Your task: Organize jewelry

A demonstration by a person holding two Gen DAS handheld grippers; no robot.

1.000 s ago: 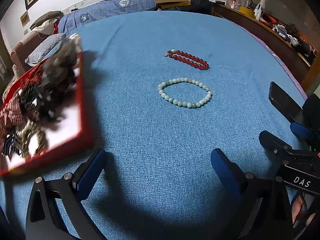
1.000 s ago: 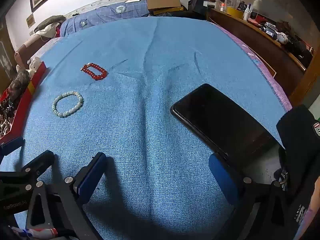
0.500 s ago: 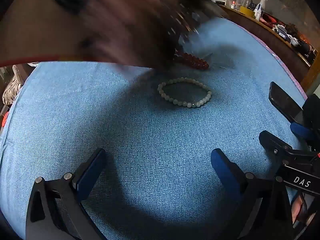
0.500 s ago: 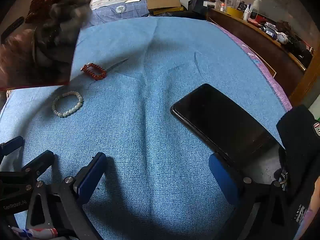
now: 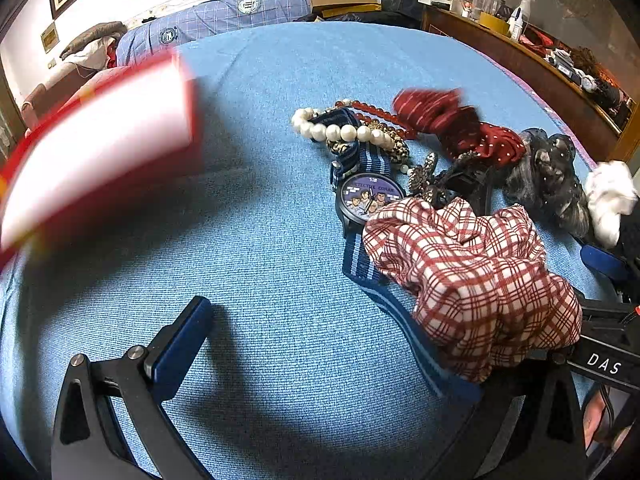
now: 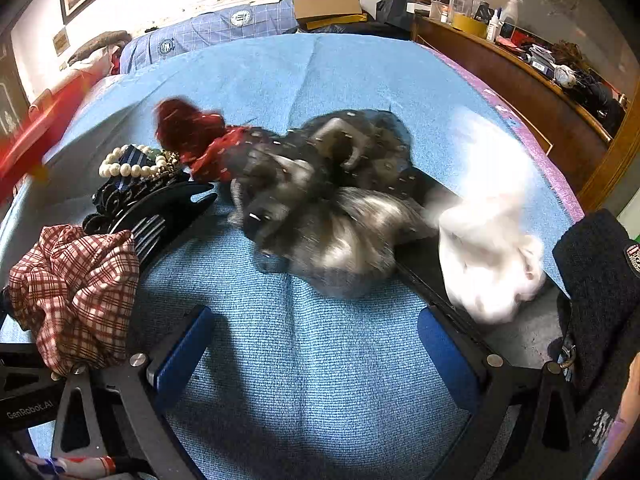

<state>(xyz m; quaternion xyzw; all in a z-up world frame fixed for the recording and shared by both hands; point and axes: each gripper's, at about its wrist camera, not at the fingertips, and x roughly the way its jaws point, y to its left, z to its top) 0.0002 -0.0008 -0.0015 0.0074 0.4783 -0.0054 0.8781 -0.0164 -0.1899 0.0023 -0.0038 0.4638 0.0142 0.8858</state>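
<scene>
Both claws sit low over the blue bed [image 5: 280,320], left claw [image 5: 320,344] and right claw [image 6: 316,344] each spread wide, pinching nothing. Nearest, a red plaid scrunchie [image 5: 472,280] rests against the left claw. Beyond it, a cartoon-face watch [image 5: 370,198], then a pearl bracelet [image 5: 340,130] touching red beads [image 5: 372,110]. Far left, a blurred red tray [image 5: 96,152].

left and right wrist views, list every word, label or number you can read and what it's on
"DAS": white letters on the black body of the right gripper, seen in the left wrist view.
"GenRobot.AI": on the left gripper, seen in the right wrist view.
"DETECTIVE CONAN" (first letter unsure): on the watch dial, with a small "12" above it.
Round emblems on the blue checked bedding: too small to read.
Bottle labels on the wooden counter: unreadable.
</scene>
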